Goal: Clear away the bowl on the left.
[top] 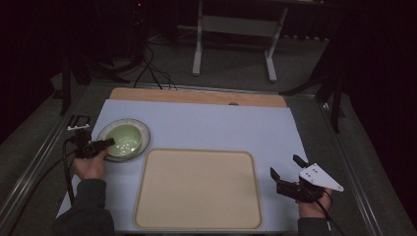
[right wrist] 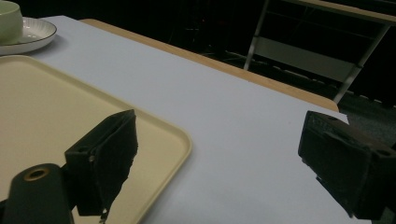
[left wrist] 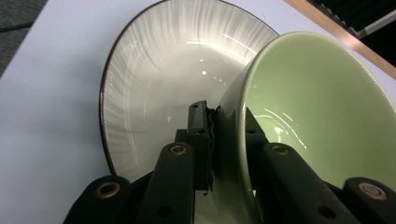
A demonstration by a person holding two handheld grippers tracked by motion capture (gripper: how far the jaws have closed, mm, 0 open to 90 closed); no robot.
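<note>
A pale green bowl (top: 125, 138) (left wrist: 317, 107) sits in a white plate with a dark rim (top: 105, 130) (left wrist: 154, 70) at the left of the white table top. My left gripper (top: 109, 142) (left wrist: 224, 116) is shut on the bowl's near wall, one jaw outside and one inside the rim. A beige tray (top: 196, 189) (right wrist: 42, 102) lies bare in the middle near the front edge. To the right of the tray, my right gripper (top: 284, 164) (right wrist: 219, 135) stands open above the table with nothing between its jaws. The right gripper view has the bowl (right wrist: 9, 21) and plate (right wrist: 35, 30) at far left.
A wooden strip (top: 196, 96) runs along the table's far edge. Beyond it stand a white metal frame (top: 233, 29) and cables on the dark floor (top: 147, 69). White table surface (top: 221, 128) stretches behind and to the right of the tray.
</note>
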